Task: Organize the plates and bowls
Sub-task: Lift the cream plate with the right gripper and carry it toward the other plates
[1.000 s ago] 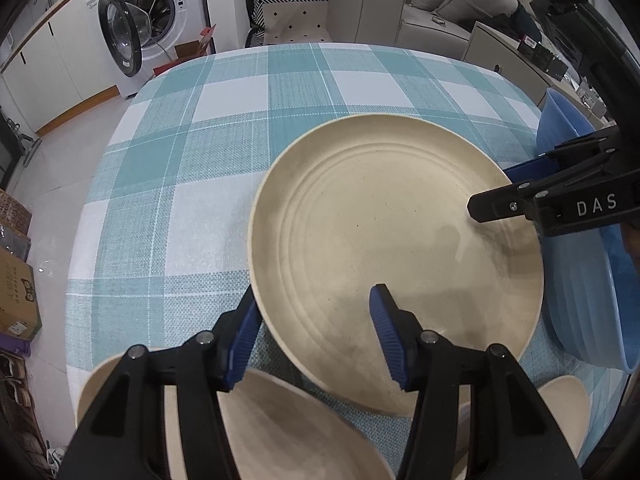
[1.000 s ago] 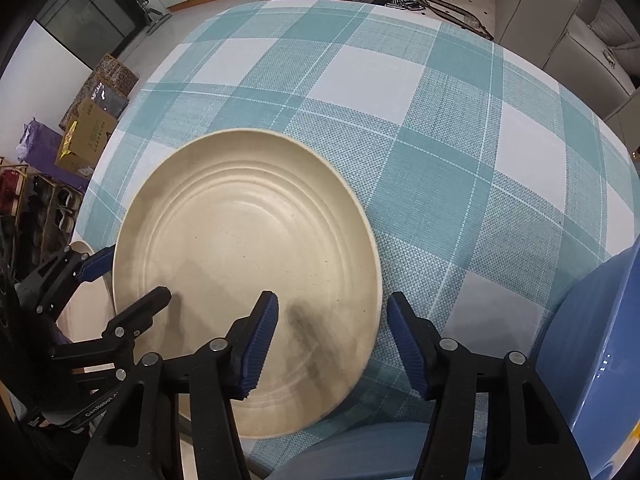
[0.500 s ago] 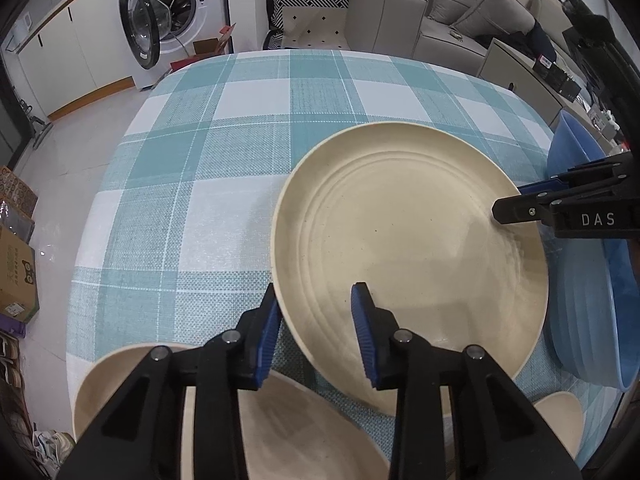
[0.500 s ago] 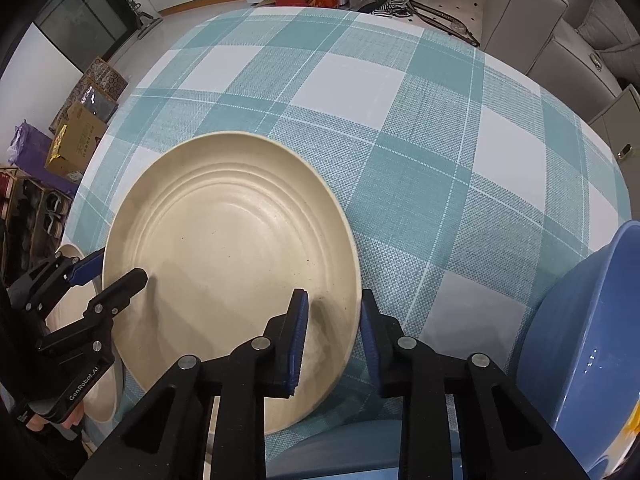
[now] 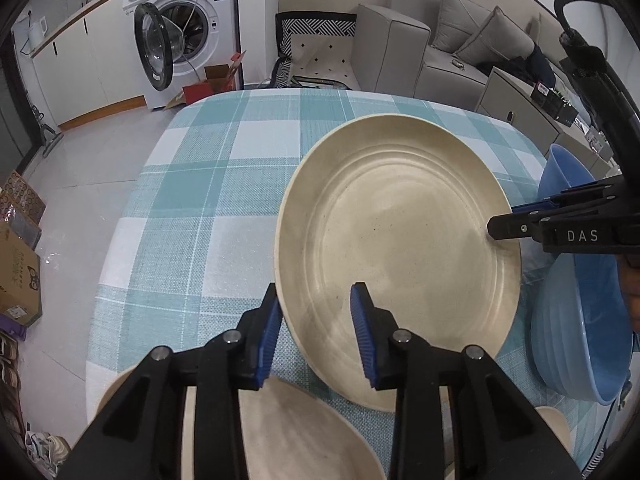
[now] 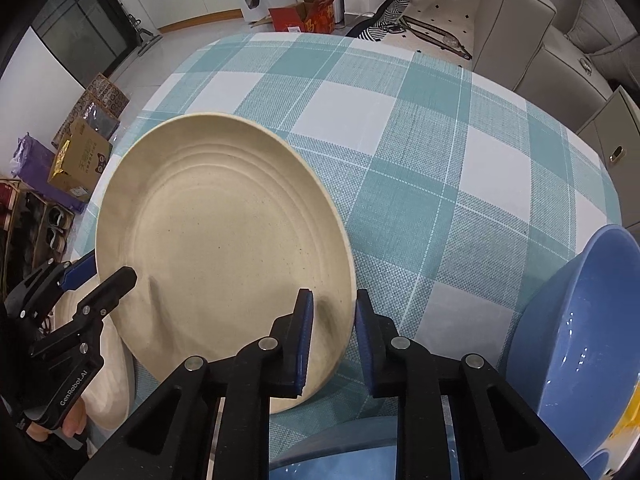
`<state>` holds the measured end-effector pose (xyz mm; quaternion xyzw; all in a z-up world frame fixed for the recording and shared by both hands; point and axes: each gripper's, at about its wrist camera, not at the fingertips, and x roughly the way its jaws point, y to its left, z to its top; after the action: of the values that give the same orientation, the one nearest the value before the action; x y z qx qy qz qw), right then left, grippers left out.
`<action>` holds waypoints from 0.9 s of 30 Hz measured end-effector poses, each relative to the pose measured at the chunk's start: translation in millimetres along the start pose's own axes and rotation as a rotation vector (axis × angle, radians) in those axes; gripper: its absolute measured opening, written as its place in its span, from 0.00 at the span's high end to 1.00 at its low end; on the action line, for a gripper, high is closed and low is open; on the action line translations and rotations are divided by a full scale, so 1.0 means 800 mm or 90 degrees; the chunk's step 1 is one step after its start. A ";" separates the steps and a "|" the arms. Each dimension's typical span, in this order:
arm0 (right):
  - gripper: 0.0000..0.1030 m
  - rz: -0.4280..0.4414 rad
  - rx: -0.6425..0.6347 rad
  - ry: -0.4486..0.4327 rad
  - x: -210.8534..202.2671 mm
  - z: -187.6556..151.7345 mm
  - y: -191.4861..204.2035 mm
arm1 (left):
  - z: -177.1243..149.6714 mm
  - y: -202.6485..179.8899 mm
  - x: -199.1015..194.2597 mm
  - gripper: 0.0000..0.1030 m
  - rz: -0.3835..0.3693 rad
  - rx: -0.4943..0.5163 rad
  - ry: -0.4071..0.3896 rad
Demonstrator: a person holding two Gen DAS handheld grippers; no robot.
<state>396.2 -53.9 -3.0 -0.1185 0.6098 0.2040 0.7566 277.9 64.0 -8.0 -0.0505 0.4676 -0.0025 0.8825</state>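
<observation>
On the checked tablecloth (image 5: 192, 216) there is one large cream plate (image 5: 396, 248), raised at a tilt. Two more cream dishes (image 5: 288, 432) lie partly hidden beneath the left wrist camera, and the edge of a third (image 5: 554, 424) shows at the lower right. Two blue bowls are in sight: one blue bowl (image 6: 580, 344) at the right and another blue rim (image 6: 344, 452) at the bottom of the right wrist view. Two grippers are present.

place: home | signs: washing machine (image 5: 188, 36), grey sofa (image 5: 452, 52), checked tablecloth (image 5: 208, 200)
</observation>
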 end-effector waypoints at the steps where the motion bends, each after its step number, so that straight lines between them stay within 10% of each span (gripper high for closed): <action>1: 0.80 0.000 0.000 -0.006 -0.004 0.000 0.001 | 0.000 0.000 -0.002 0.68 0.002 0.001 -0.004; 27: 0.80 -0.002 -0.036 -0.110 -0.116 -0.042 0.043 | -0.016 0.008 -0.099 0.68 0.025 -0.001 -0.108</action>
<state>335.6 -52.9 82.0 -0.1228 0.5359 0.2296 0.8031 222.3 73.1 49.8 -0.0417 0.3924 0.0196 0.9187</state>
